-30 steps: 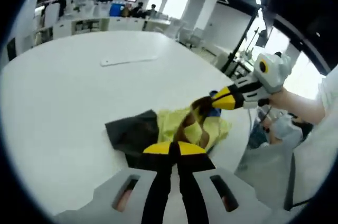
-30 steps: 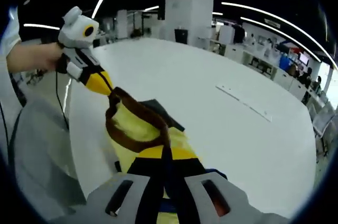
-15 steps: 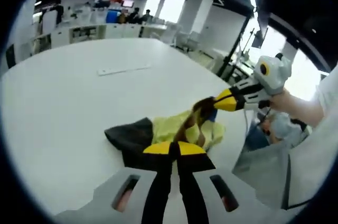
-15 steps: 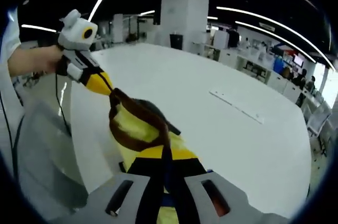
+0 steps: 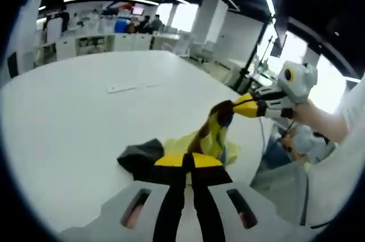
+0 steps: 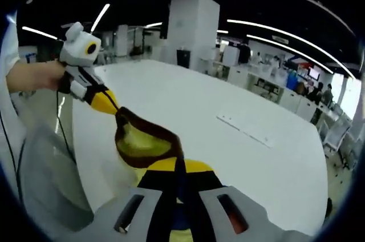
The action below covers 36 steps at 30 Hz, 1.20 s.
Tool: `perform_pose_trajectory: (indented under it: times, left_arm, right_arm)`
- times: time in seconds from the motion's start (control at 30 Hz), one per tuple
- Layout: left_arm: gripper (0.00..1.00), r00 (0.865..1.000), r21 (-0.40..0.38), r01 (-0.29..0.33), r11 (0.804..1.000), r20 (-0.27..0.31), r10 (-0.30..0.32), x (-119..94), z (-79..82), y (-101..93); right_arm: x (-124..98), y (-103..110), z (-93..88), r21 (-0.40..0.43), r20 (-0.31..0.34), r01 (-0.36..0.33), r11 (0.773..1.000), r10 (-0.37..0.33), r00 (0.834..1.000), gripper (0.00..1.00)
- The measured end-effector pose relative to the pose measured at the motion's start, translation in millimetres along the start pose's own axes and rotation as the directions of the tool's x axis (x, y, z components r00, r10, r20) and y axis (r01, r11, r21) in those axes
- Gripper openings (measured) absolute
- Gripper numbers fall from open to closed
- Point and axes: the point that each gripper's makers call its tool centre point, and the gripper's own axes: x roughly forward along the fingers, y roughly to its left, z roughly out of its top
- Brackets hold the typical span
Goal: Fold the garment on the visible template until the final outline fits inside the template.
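Observation:
A yellow garment (image 5: 212,133) with brown trim and a dark part (image 5: 140,155) hangs stretched between both grippers above the white table (image 5: 68,122). My left gripper (image 5: 188,161) is shut on its near edge. In from the right comes my right gripper (image 5: 235,107), shut on the brown trim higher up. In the right gripper view the brown band (image 6: 149,142) loops from my right gripper (image 6: 178,165) to the left gripper (image 6: 114,111), each clamped on it. Only the dark end still touches the table.
A flat white strip (image 5: 134,87) lies further out on the table (image 6: 188,96), also seen as a strip (image 6: 245,130) in the right gripper view. The table edge and a person's sleeve (image 5: 336,168) are close on the right. Desks and people stand far behind.
Both grippers have risen with the garment. The yellow cloth has come up off the table and hangs more steeply, bunching narrower; the dark part has drawn in.

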Motion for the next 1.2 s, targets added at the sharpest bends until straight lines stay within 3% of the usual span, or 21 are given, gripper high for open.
perform_pose_trajectory:
  times: [0.67, 1.2]
  left_arm:
    - [0.00, 0.988, 0.085, -0.054, 0.995, 0.148, 0.041, -37.3, 66.7, -15.4]
    - [0.00, 0.967, 0.128, -0.096, 0.987, 0.246, 0.062, -65.9, 104.1, -27.5]
  right_arm:
    - [-25.4, -6.2, 48.6, -0.015, 0.105, 0.073, 0.997, -0.071, 0.992, 0.02]
    - [-51.8, -7.2, 92.0, -0.042, 0.202, 0.130, 0.991, -0.119, 0.972, 0.02]
